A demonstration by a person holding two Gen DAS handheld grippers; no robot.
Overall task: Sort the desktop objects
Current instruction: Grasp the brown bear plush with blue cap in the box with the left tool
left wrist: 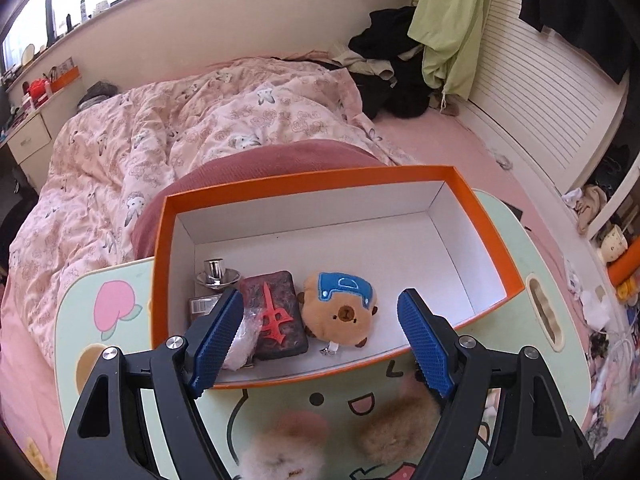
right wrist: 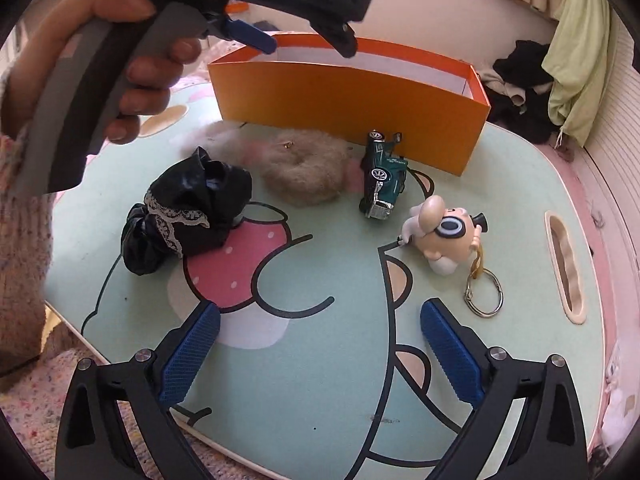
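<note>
We see the tabletop (right wrist: 320, 360), pale green with a cartoon print, carrying the orange box (right wrist: 348, 92) along its far edge; inside the box at its left end lie a silver-capped bottle (left wrist: 214, 276), a dark mahjong-tile block (left wrist: 276, 312) and a capybara plush (left wrist: 340, 308). In front of the box sit a beige fluffy scrunchie (right wrist: 308, 168), a black lace-trimmed bundle (right wrist: 188, 208), a green toy car (right wrist: 382, 176) and a cartoon keychain figure (right wrist: 444, 236) toward the right edge. Our left hand-held gripper (left wrist: 320, 316) hangs over the box's near wall, jaws apart, holding nothing; the right hand-held gripper (right wrist: 320, 320) sits over the near edge, jaws wide, empty.
</note>
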